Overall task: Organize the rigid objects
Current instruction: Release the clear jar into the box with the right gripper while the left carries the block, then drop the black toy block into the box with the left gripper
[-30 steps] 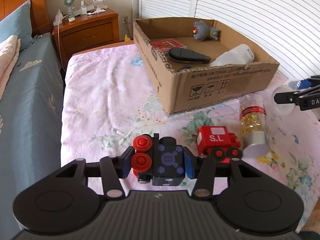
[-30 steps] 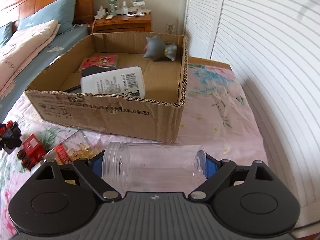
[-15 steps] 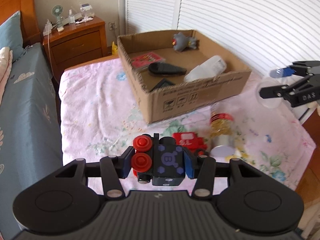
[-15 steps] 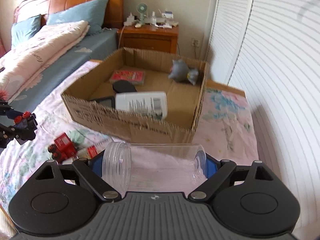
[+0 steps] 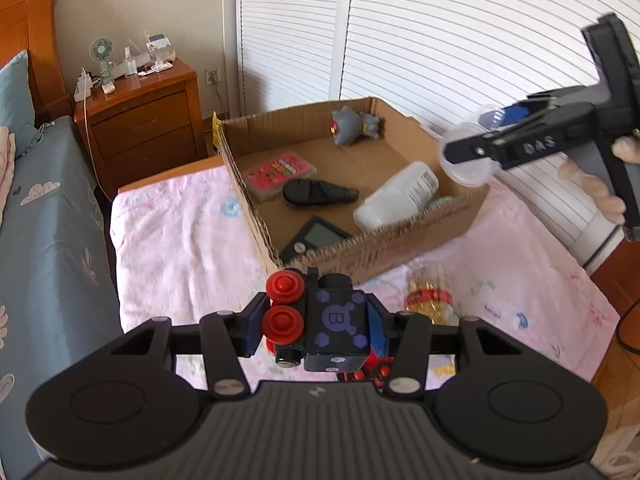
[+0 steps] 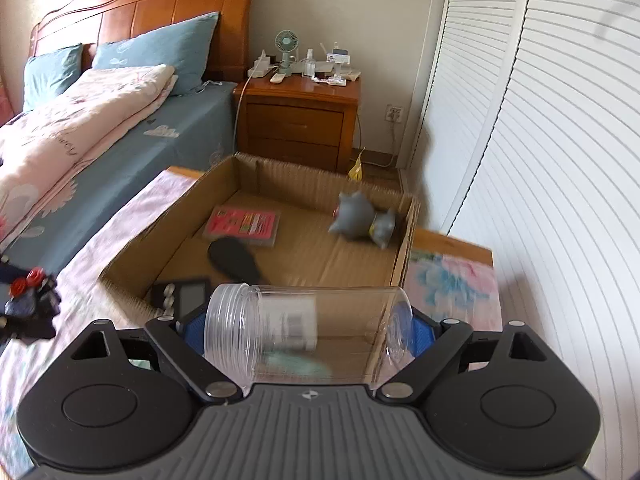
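My left gripper point(image 5: 316, 320) is shut on a black toy train engine point(image 5: 320, 318) with red wheels, held in the air just short of the cardboard box's near wall point(image 5: 384, 248). My right gripper point(image 6: 306, 328) is shut on a clear plastic jar point(image 6: 308, 332), gripped end to end and lying sideways over the box's near edge. In the left wrist view that right gripper point(image 5: 480, 140) hangs over the box's right corner. Inside the box lie a white bottle point(image 5: 396, 196), a grey toy figure point(image 5: 354, 128), a pink case point(image 5: 280, 170), a black oval object point(image 5: 316, 194) and a small screen device point(image 5: 316, 238).
On the floral cloth point(image 5: 180, 240) below the left gripper lie a capsule-filled bottle point(image 5: 428, 304) and a red toy wagon point(image 5: 372, 364), mostly hidden. A bed point(image 6: 120, 120) runs along the left, a wooden nightstand point(image 6: 300, 120) stands behind the box, and white louvered doors point(image 6: 540, 160) line the right.
Both grippers have risen with their loads and come closer to the box. More of the box's inside now shows, and the red wagon has slid under the left gripper's view.
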